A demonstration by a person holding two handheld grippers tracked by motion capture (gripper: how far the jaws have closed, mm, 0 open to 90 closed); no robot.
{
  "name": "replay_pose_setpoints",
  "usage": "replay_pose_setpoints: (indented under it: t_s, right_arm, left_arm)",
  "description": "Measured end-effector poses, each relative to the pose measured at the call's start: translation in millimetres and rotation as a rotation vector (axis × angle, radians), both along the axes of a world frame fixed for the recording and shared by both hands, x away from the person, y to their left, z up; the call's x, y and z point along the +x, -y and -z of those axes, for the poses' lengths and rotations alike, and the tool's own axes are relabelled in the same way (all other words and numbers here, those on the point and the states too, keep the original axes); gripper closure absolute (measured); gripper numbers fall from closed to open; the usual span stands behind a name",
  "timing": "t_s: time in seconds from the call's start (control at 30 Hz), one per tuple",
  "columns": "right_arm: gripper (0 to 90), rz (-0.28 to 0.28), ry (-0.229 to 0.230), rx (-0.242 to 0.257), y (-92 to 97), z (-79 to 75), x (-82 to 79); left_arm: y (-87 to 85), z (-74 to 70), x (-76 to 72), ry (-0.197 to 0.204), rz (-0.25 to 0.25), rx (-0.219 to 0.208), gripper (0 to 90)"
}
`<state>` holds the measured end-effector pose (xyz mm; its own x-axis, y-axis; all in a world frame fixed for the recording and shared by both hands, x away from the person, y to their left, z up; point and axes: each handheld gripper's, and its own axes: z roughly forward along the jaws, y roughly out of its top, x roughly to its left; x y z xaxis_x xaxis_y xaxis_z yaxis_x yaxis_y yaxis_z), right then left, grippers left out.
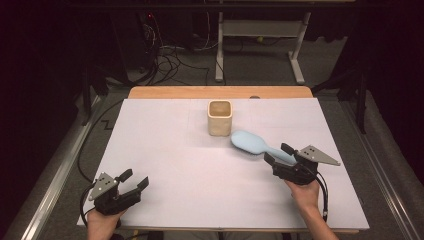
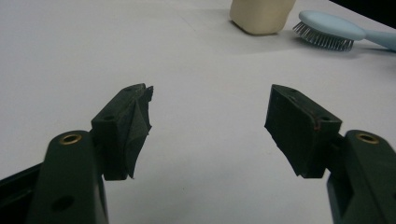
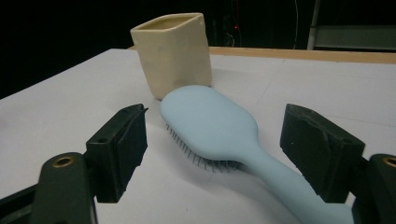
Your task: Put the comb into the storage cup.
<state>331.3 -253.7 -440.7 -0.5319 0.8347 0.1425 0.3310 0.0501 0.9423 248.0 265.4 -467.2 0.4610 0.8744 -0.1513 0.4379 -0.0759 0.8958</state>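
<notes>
Brush handle (image 3: 299, 186) end cut off at bottom edge, right gripper view; cup (image 2: 261, 16) top cropped beside it, left gripper view.

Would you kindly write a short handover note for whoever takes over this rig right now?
Right gripper: open, jaws on either side of the handle of the light blue plastic hairbrush, not yet closed on it.
Left gripper: open, holding nothing, near the front left of the white table.
Things: the hairbrush lies bristles down, its head close beside the cream square ceramic cup, which stands upright near the table's far middle.
Done: right gripper lined up on the handle.
Left: close on the handle and lift the hairbrush; probably into the cup, though that is a guess.
</notes>
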Motion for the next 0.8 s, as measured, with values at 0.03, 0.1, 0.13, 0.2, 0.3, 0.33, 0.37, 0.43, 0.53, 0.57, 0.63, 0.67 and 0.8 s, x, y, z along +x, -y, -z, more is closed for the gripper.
replay_pose_setpoints:
  t_s: [0.03,0.1,0.13,0.2,0.3,0.33,0.37,0.43,0.53,0.57,0.63,0.67,0.8]
  right_arm:
    - [24.2,-0.002,-0.007,0.002,-1.8,0.2,2.8]
    - [24.3,0.000,-0.010,0.004,-3.9,1.1,6.1]
    - [24.3,0.000,-0.010,0.004,-3.9,1.1,6.1]
    - [24.5,0.000,-0.017,0.000,-6.7,1.6,9.7]
    - [24.6,-0.005,-0.019,-0.003,-10.2,1.1,12.8]
    - [24.6,-0.007,-0.020,-0.006,-11.2,0.8,13.8]
    - [24.6,-0.007,-0.020,-0.006,-11.2,0.8,13.8]
    - [24.6,-0.011,-0.024,-0.008,-13.5,0.3,16.1]
    - [24.8,-0.017,-0.032,-0.013,-15.8,-0.3,20.1]
    - [24.9,-0.017,-0.038,-0.015,-17.3,0.1,22.7]
    - [25.0,-0.017,-0.051,-0.024,-18.7,0.3,25.5]
    - [25.0,-0.017,-0.051,-0.024,-18.7,0.3,25.5]
    - [25.1,-0.022,-0.060,-0.031,-22.3,-0.9,29.4]
  left_arm:
    - [-0.4,-0.1,0.0,0.001,-0.003,-0.002,31.5]
    - [-0.6,-0.1,0.2,0.001,-0.004,-0.003,31.5]
    - [-0.6,-0.1,0.2,0.001,-0.004,-0.003,31.5]
    - [-0.5,0.0,0.4,-0.001,-0.004,-0.006,31.5]
    - [-0.6,-0.1,0.0,-0.001,-0.004,-0.003,31.5]
    - [-0.6,0.0,-0.1,-0.002,-0.004,-0.004,31.5]
    - [-0.6,0.0,-0.1,-0.002,-0.004,-0.004,31.5]
    - [-0.4,0.1,0.1,-0.002,-0.004,-0.004,31.4]
    - [-0.1,0.3,0.8,-0.003,-0.003,-0.005,31.4]
    - [-0.2,0.3,0.9,-0.004,-0.003,-0.004,31.4]
    - [-0.4,0.3,0.9,-0.004,-0.004,-0.005,31.4]
    - [-0.5,0.3,0.8,-0.004,-0.004,-0.006,31.4]
    - [-0.3,0.1,0.4,-0.003,-0.004,-0.005,31.4]
